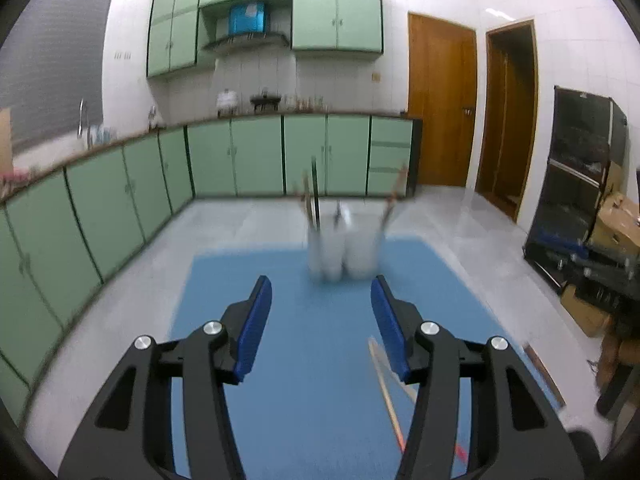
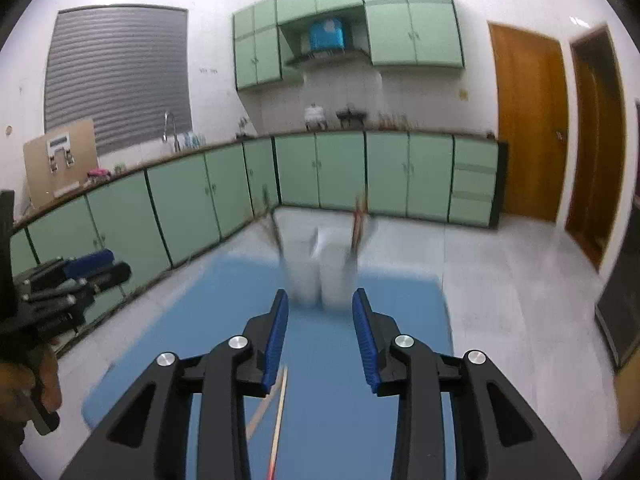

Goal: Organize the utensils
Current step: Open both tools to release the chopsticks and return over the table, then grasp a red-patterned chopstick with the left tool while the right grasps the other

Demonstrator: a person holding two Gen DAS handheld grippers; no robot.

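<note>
Both claws, left gripper and right gripper, hang wide open and empty short of the white holder, which already contains several utensils, while chopsticks lie on the blue mat nearer than the holder, apparently unsorted.

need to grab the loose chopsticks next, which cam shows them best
The left wrist view: the chopsticks lie on the blue mat, mostly visible beside the left gripper. In the right wrist view the right gripper hides more.
</note>
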